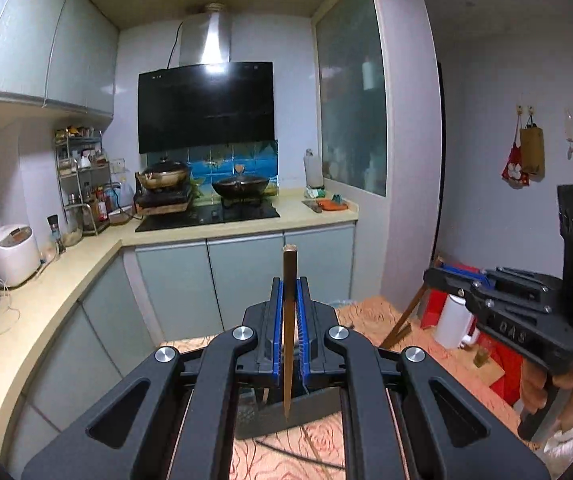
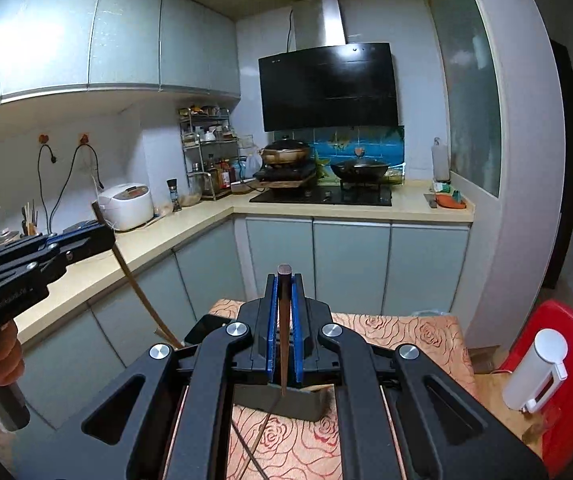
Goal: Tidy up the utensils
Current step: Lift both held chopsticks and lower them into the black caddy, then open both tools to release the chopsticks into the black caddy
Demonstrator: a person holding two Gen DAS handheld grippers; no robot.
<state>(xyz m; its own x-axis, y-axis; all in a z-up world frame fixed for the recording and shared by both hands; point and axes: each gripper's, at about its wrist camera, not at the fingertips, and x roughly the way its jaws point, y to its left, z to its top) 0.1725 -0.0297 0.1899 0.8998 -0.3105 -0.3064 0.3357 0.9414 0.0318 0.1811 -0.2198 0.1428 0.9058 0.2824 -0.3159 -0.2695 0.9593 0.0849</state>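
A: Nearest the lens, what is there?

B: The left gripper, its blue pads clenched on a brown chopstick that stands nearly upright between them, thick end up, thin tip pointing down over the table.

A: And the other one?

B: The right gripper is clamped the same way on a darker chopstick, blunt end above the pads. A hand wraps its grip in the left view.

A: What lies under them?

B: A table with a rose-patterned cloth. A dark block-shaped holder sits on it right below the fingertips, with a thin dark cable running off toward the camera.

A: Anything crowding the sides?

B: To the right, a white kettle against a red chair. To the left, the countertop runs along the wall, carrying a white rice cooker and a spice rack.

A: Further out?

B: A black hob with a wok on it, and a lidded pot beside it, under the black range hood.
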